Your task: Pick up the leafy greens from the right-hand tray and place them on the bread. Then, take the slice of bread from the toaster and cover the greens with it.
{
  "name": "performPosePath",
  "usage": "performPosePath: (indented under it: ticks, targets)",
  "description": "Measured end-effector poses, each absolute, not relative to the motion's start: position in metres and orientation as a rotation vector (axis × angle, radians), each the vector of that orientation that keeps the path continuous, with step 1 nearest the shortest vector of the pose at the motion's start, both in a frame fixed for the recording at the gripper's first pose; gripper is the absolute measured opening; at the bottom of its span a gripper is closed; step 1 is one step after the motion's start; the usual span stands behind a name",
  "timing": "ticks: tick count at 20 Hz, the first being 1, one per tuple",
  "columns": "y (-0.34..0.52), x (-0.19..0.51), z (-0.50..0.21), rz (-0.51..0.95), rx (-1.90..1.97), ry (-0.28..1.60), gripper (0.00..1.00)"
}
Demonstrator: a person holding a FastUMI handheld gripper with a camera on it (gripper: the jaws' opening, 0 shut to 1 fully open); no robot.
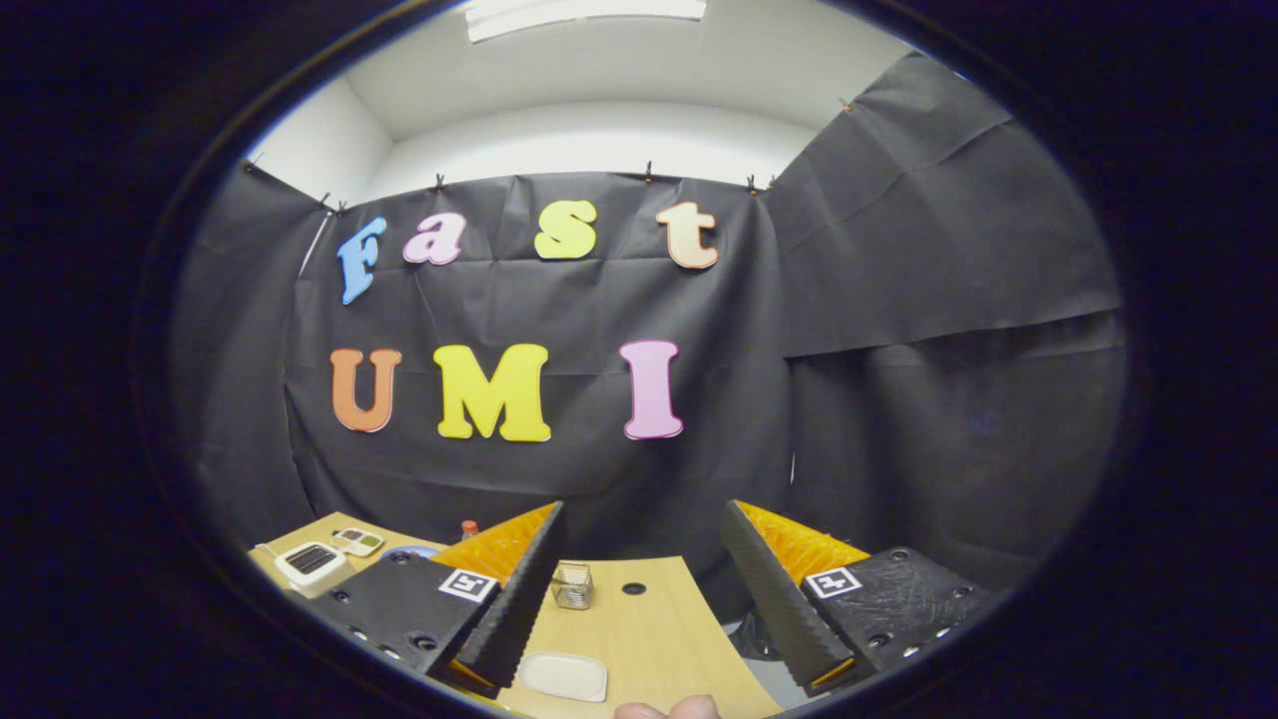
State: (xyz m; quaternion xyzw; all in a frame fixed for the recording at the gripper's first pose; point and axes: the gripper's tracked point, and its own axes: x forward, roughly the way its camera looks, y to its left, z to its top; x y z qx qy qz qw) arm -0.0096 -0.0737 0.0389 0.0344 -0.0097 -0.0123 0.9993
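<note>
Hovering high above the worktop, looked out over its far end. Found, farthest left, a white boxy appliance, possibly the toaster, though could not make out any bread in it. Passed a small pale gadget just beside it, then the rim of a blue plate and a red-capped bottle. Kept the claw spread wide, gripping nothing. Noticed a little wire basket just ahead between the fingers, and a pale tray nearer in. Could not tell where the leafy greens lay. Judged them light, limp and easily bruised: best pinched gently across the thick of the bunch, low, near the stems. Glimpsed a fingertip at the near edge.
</note>
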Motion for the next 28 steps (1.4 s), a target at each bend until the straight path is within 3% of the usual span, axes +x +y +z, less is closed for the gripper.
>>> performPosePath:
  ticks: [28]
  targets:
    - [-0.041, -0.007, 0.041, 0.003, 0.059, 0.001, 0.96]
